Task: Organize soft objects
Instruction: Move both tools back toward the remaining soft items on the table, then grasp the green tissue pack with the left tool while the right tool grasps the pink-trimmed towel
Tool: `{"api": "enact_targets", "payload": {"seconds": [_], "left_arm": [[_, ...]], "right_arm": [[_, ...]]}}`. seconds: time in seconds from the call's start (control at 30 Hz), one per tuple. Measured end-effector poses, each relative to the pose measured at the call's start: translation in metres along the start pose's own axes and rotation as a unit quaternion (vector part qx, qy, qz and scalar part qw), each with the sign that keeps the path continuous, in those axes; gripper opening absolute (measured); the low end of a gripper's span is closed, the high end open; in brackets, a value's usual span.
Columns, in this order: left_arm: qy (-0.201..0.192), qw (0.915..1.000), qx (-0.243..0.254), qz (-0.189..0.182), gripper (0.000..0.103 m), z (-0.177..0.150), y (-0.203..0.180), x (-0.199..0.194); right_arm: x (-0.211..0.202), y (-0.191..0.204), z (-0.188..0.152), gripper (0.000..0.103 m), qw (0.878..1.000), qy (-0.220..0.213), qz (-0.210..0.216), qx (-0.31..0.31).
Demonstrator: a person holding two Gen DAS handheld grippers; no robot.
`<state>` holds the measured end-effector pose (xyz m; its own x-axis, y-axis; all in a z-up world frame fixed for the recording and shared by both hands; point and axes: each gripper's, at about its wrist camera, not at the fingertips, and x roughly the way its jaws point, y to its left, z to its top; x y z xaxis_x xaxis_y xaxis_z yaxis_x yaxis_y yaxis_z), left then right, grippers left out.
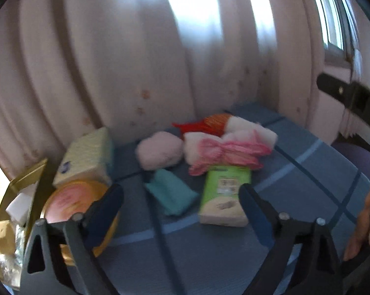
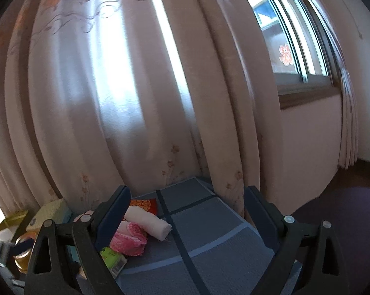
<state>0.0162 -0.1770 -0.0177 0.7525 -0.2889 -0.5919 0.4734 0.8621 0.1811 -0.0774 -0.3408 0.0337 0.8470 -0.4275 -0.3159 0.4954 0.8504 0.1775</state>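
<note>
Soft things lie on a blue checked tablecloth [image 1: 295, 172]. In the left wrist view: a pink fluffy puff [image 1: 159, 150], a teal cloth [image 1: 171, 191], a green tissue pack [image 1: 225, 194], a pink-and-white frilly towel [image 1: 224, 150] and a red-orange item [image 1: 204, 123] behind it. My left gripper [image 1: 182, 201] is open and empty, above the near side of the cloth. My right gripper [image 2: 187, 211] is open and empty; its view shows a rolled white towel [image 2: 148, 221], the pink towel [image 2: 129, 238], the green pack [image 2: 113, 260] and a red packet [image 2: 148, 205].
A yellow-green tissue box [image 1: 86, 157], a round pink-lidded tin [image 1: 74, 199] and a gold-edged box [image 1: 20, 196] of oddments stand at the left. A pale curtain [image 1: 135, 61] hangs right behind the table. A window [image 2: 295, 36] is at the right. The other gripper [image 1: 352, 98] shows at the right edge.
</note>
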Motion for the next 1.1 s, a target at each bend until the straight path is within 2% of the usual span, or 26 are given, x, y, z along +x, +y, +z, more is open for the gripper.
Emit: {"api": "enact_targets", "payload": {"seconds": [0.1, 0.27, 0.37, 0.47, 0.5, 0.57, 0.67, 0.77, 0.8, 0.87, 0.93, 1.0, 1.1], "left_arm": [[0.013, 0.9997, 0.013, -0.015, 0.090, 0.007, -0.015, 0.011], [0.072, 0.9959, 0.015, -0.053, 0.084, 0.014, -0.029, 0.038], [0.100, 0.9937, 0.001, -0.051, 0.075, 0.013, -0.027, 0.049], [0.129, 0.9888, -0.022, -0.072, 0.066, 0.010, -0.020, 0.058], [0.127, 0.9885, -0.030, -0.077, 0.064, 0.010, -0.017, 0.057], [0.123, 0.9889, -0.031, -0.077, 0.049, 0.010, -0.016, 0.054], [0.095, 0.9919, -0.035, -0.076, 0.049, 0.010, -0.014, 0.038], [0.019, 0.9970, -0.046, -0.059, 0.049, 0.009, -0.008, 0.007], [-0.021, 0.9972, -0.054, -0.049, 0.049, 0.007, -0.005, -0.010], [-0.074, 0.9940, -0.075, -0.028, 0.049, 0.001, 0.003, -0.031], [-0.108, 0.9885, -0.105, -0.015, 0.049, -0.004, 0.014, -0.045], [-0.126, 0.9827, -0.135, 0.006, 0.049, -0.009, 0.027, -0.054], [-0.132, 0.9783, -0.158, 0.022, 0.049, -0.011, 0.039, -0.061]], "right_arm": [[0.001, -0.009, 0.000, 0.095, 1.000, 0.003, 0.004, 0.024], [0.004, -0.018, 0.001, 0.095, 0.999, 0.007, 0.008, 0.048], [0.005, -0.021, 0.001, 0.095, 0.998, 0.008, 0.011, 0.054], [0.007, -0.021, 0.001, 0.095, 0.998, 0.011, 0.014, 0.054], [0.007, -0.021, 0.002, 0.095, 0.998, 0.011, 0.015, 0.054], [0.007, -0.022, 0.002, 0.095, 0.998, 0.011, 0.015, 0.055], [0.008, -0.023, 0.002, 0.095, 0.998, 0.012, 0.015, 0.058], [0.008, -0.026, 0.002, 0.095, 0.998, 0.013, 0.015, 0.064], [0.009, -0.027, 0.002, 0.095, 0.998, 0.015, 0.014, 0.067], [0.011, -0.030, 0.002, 0.095, 0.997, 0.020, 0.015, 0.073], [0.012, -0.032, 0.002, 0.095, 0.997, 0.023, 0.017, 0.076], [0.013, -0.032, 0.002, 0.095, 0.996, 0.026, 0.024, 0.076], [0.018, -0.022, 0.002, 0.095, 0.997, 0.039, 0.049, 0.052]]}}
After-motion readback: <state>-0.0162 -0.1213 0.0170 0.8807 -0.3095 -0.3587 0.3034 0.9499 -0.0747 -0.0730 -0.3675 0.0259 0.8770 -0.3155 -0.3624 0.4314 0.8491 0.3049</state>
